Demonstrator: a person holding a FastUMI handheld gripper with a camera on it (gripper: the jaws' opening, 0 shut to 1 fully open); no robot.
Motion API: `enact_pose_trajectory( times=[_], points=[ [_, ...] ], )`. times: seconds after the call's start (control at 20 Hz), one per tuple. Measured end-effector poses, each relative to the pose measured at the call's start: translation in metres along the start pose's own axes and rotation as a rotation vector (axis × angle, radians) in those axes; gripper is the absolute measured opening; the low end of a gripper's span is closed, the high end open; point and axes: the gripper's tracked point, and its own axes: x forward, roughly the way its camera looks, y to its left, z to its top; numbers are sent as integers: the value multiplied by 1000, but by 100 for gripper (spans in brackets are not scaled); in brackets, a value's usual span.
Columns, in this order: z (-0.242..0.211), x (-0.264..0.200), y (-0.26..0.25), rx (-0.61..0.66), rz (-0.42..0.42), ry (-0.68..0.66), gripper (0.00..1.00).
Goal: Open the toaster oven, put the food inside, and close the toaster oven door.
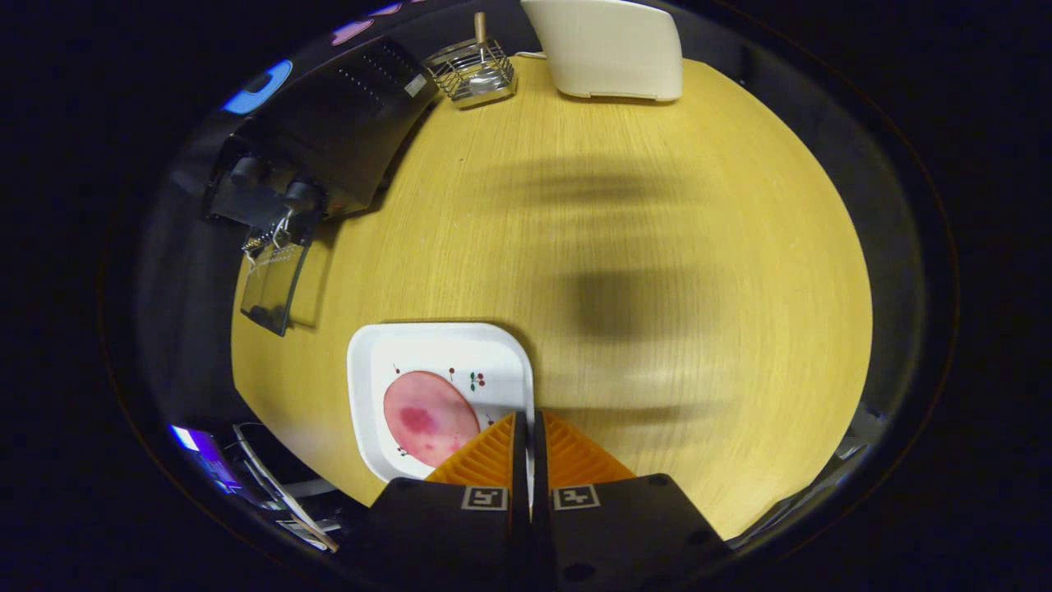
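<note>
Gripper view looks down on a yellow wooden table (625, 271). The food (429, 418) is a round, flat slice — pink, with a darker red blotch near its middle — lying on a white square plate (427, 349) with rounded corners and small cherry prints. The gripper (526, 427) has its two fingers pressed nearly together with just a thin slit between them, gripping nothing. Its tips sit over the plate's right rim, and the slice lies just to the left of the fingertips, close beside them but apart.

Well beyond the fingers and off to the left stands the black toaster oven (329, 140), its glass door (275, 284) hanging open and down toward the table edge. Farther ahead are a wire basket (475, 74) and a cream-coloured appliance (608, 49).
</note>
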Motion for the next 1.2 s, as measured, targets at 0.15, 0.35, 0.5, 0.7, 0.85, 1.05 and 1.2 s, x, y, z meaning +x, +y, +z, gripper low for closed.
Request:
enact_pose_trajectory(
  times=[0.15,0.35,0.5,0.7,0.85,1.05,1.2],
  points=[
    [-5,1,2,113,91,-11,6],
    [-12,-2,15,299,221,-50,6],
    [-12,-4,22,372,276,-86,6],
    [-19,-31,46,475,337,-145,5],
    [-20,-45,71,520,358,-181,6],
    [-21,-55,112,572,394,-216,6],
    [-23,-57,148,564,414,-226,6]
  ],
)
